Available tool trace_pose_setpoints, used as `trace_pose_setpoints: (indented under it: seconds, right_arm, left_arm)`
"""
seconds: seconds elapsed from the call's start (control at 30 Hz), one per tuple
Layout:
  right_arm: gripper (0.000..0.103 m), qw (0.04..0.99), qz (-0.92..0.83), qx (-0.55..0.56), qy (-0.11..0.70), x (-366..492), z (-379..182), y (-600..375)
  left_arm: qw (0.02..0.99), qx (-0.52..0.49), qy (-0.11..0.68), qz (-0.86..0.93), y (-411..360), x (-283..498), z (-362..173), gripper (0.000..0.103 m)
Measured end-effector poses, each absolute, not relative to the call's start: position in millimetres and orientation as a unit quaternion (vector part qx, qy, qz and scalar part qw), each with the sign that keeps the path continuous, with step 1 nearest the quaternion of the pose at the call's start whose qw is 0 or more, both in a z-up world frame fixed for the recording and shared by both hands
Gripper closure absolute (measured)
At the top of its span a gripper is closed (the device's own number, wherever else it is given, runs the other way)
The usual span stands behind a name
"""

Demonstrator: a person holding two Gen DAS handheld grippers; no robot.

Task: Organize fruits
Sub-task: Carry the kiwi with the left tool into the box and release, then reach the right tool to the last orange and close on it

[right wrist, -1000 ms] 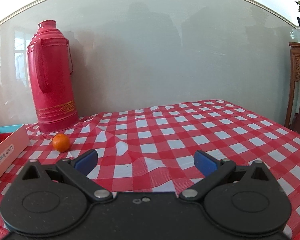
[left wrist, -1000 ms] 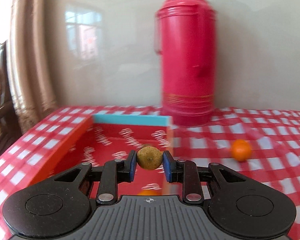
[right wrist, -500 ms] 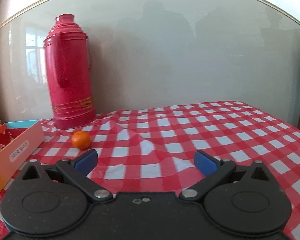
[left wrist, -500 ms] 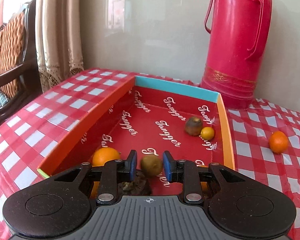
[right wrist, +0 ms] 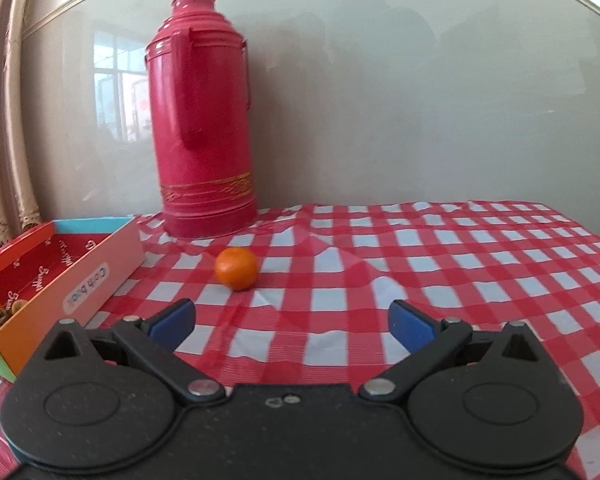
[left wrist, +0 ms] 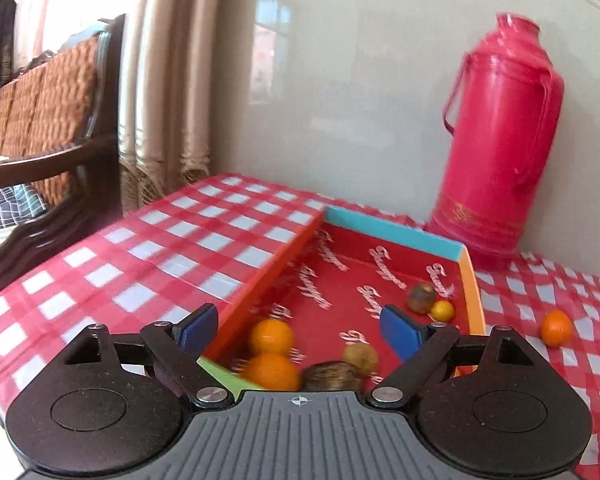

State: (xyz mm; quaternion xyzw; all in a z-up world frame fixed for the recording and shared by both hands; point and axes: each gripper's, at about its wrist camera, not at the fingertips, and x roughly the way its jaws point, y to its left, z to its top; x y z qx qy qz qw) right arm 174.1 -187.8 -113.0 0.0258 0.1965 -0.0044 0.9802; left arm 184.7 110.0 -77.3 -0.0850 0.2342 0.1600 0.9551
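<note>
A shallow red box [left wrist: 396, 236] with orange and teal walls lies on the checked tablecloth. Inside it are two oranges [left wrist: 271, 336], a brown-green fruit [left wrist: 360, 358], a dark wrinkled fruit [left wrist: 332, 376], and at the far right corner a brown fruit [left wrist: 421, 298] beside a small yellow one [left wrist: 443, 309]. My left gripper [left wrist: 300, 330] is open and empty above the box's near end. One orange [right wrist: 236, 268] lies loose on the cloth, also in the left wrist view [left wrist: 556, 328]. My right gripper [right wrist: 292, 322] is open and empty, just short of that orange. The box [right wrist: 80, 276] is at its left.
A tall red thermos [right wrist: 202, 120] stands against the wall behind the box and the loose orange; it also shows in the left wrist view [left wrist: 500, 152]. A wooden chair with a woven back [left wrist: 40, 120] and curtains [left wrist: 168, 80] are off the table's left edge.
My left gripper opened and let the brown-green fruit drop into the box, then swung left. My right gripper moved closer to the loose orange, still open.
</note>
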Motion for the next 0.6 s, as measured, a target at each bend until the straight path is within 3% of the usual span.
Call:
trace_pose_setpoints:
  seconds: [0.33, 0.6]
  right_arm:
    - [0.007, 0.974, 0.021, 0.018, 0.227, 218.6, -109.3, -167.1]
    - [0.028, 0.958, 0.029, 0.026, 0.284, 281.6, -108.0, -155.4]
  left_arm:
    - [0.946, -0.097, 0.187, 0.248, 159.4, 123.7, -82.3, 0.004]
    - [0.942, -0.096, 0.148, 0.286, 181.4, 102.0, -87.4, 0.0]
